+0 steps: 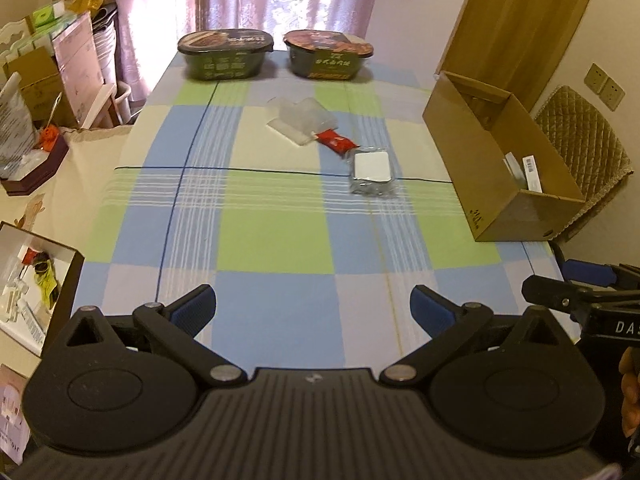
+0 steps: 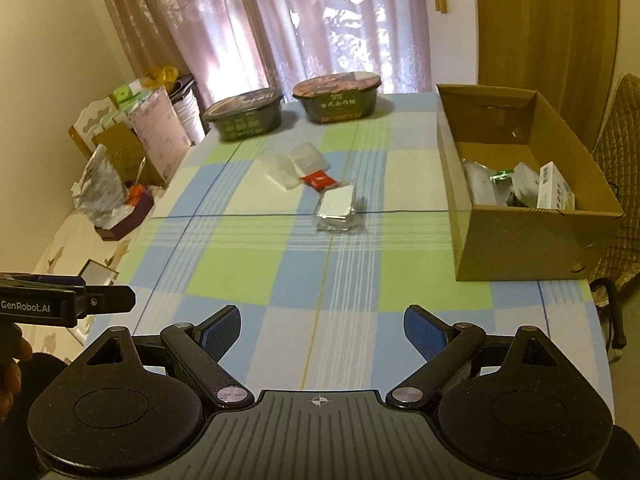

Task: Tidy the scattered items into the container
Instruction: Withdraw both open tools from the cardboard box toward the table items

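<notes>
at the bench's right edge, a cardboard box [image 2: 520,236] is seen partly filled; a foil pack [image 2: 338,210], red sachet [image 2: 318,181], clear packets [image 2: 288,166] and two bowls [image 2: 336,98] are left mid-bench and far edge. left tongs [image 1: 314,308] and right tongs [image 2: 322,330] are held apart, empty.

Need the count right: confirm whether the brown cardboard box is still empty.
No: the open brown cardboard box already holds a white carton and other packets.

This is a home dining room. A table under a checked blue-and-green tablecloth [image 1: 276,236] fills the centre of the frame, with pink curtains [image 2: 304,20] over a window at the top. A quilted chair [image 1: 580,140] stands at right, and household boxes [image 1: 60,68] are stacked at upper left.
</notes>
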A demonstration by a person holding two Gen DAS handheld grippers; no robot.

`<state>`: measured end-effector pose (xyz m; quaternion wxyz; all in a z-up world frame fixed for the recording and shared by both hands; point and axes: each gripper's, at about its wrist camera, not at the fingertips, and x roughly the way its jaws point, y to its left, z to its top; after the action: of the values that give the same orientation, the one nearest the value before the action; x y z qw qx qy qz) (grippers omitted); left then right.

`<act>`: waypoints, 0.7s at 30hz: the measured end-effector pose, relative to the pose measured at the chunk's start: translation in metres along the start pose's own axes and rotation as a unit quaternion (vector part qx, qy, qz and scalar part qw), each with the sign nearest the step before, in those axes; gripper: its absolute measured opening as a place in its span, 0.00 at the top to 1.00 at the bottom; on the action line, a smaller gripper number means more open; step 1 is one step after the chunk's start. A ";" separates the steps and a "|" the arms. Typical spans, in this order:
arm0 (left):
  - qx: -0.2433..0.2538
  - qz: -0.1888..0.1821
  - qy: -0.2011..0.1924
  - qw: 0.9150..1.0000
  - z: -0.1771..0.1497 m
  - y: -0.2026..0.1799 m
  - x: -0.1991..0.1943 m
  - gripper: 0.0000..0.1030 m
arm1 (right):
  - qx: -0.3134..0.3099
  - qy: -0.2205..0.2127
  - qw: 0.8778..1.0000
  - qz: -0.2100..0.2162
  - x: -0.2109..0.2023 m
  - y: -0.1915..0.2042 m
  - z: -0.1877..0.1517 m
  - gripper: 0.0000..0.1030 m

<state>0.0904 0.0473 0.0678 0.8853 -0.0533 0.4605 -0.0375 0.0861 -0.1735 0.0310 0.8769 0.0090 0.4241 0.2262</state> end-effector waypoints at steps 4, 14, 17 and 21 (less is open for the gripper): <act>-0.004 0.002 0.001 1.000 -0.004 0.005 -0.003 0.01 | -0.003 0.002 1.000 -0.001 0.001 0.004 0.001 0.09; -0.006 0.005 0.004 1.000 -0.006 0.009 -0.002 0.01 | -0.007 0.007 1.000 -0.001 0.003 0.008 0.003 0.09; -0.005 0.006 0.007 1.000 -0.005 0.009 0.000 0.01 | -0.006 0.008 1.000 -0.002 0.005 0.007 0.004 0.09; -0.004 0.005 0.011 1.000 -0.004 0.009 0.004 0.01 | -0.005 0.012 1.000 -0.003 0.009 0.006 0.004 0.09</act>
<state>0.0896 0.0554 0.0614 0.8801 -0.0539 0.4706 -0.0315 0.0916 -0.1637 0.0281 0.8723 0.0009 0.4335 0.2260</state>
